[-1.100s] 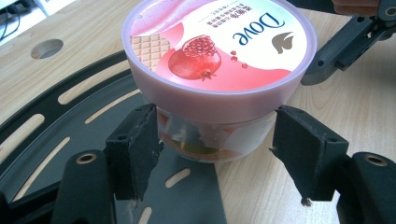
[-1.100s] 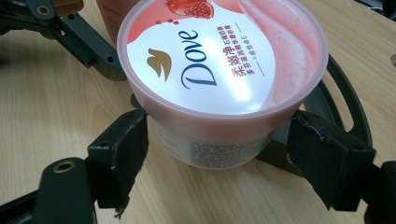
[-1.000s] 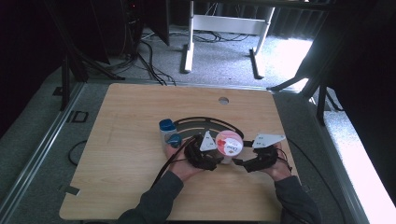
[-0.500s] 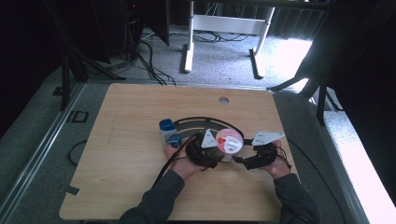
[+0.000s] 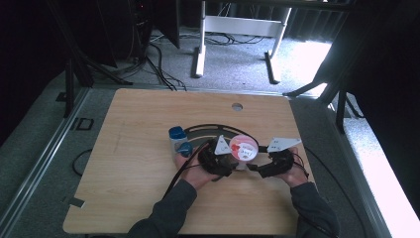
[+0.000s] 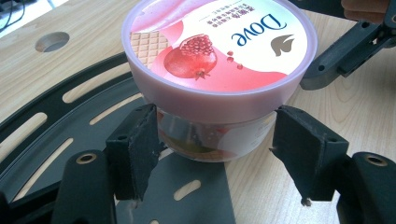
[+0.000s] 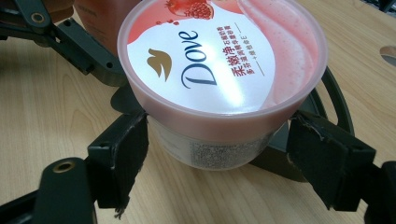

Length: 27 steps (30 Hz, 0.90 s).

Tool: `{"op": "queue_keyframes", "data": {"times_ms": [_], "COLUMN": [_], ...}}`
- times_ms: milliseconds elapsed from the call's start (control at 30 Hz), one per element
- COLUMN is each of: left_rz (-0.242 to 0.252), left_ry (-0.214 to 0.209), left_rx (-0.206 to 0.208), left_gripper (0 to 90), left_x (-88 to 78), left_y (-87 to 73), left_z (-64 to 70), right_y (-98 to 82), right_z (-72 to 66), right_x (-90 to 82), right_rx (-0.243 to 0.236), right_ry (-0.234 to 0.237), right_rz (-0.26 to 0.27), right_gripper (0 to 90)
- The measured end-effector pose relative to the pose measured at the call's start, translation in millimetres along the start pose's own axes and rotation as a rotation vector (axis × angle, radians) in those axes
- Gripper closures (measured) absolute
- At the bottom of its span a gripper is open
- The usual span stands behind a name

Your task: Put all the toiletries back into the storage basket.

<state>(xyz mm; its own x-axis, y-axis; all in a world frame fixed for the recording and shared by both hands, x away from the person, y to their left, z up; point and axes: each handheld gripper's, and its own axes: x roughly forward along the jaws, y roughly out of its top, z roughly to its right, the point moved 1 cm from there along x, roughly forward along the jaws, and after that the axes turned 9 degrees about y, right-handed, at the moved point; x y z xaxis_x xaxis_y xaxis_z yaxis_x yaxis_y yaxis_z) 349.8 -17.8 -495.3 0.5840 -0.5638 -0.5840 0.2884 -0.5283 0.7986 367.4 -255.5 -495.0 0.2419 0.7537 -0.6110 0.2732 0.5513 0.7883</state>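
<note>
Your left claw point(image 6: 215, 140) is spread around the lower body of the pink jar point(image 6: 217, 60). One pad point(image 6: 140, 144) lies against the jar wall under the lid rim, and the other pad point(image 6: 303, 149) stands just beside the wall with a thin gap, so the left claw is not pinching the jar. Your right claw point(image 7: 219, 154) is also spread around the same jar point(image 7: 219, 65) from the opposite side. Both its pads point(image 7: 126, 154) sit close to the body below the lid, but I cannot tell if they press on it.

The jar stands upright between your two claws, directly in front of each one. Its base is partly on the black slotted plate point(image 6: 56, 126) and partly on the wooden surface point(image 6: 355, 102).

In the high view, the jar point(image 5: 242, 147) is between the left claw point(image 5: 230, 159) and the right claw point(image 5: 255, 166). A blue-capped container point(image 5: 179, 141) stands near the outer side of your left hand point(image 5: 190, 171).
</note>
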Motion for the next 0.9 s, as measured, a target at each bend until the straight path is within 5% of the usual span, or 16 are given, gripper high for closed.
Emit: {"op": "queue_keyframes", "data": {"times_ms": [900], "left_rz": [-0.003], "left_ry": [0.02], "left_rx": [-0.04], "left_gripper": [32.1], "left_x": [11.3], "left_y": [9.4], "left_z": [-2.6], "right_y": [2.5], "right_z": [14.8], "right_x": [-3.2], "right_rx": [0.015], "right_ry": [-0.008], "right_rz": [0.002], "right_gripper": [21.0]}}
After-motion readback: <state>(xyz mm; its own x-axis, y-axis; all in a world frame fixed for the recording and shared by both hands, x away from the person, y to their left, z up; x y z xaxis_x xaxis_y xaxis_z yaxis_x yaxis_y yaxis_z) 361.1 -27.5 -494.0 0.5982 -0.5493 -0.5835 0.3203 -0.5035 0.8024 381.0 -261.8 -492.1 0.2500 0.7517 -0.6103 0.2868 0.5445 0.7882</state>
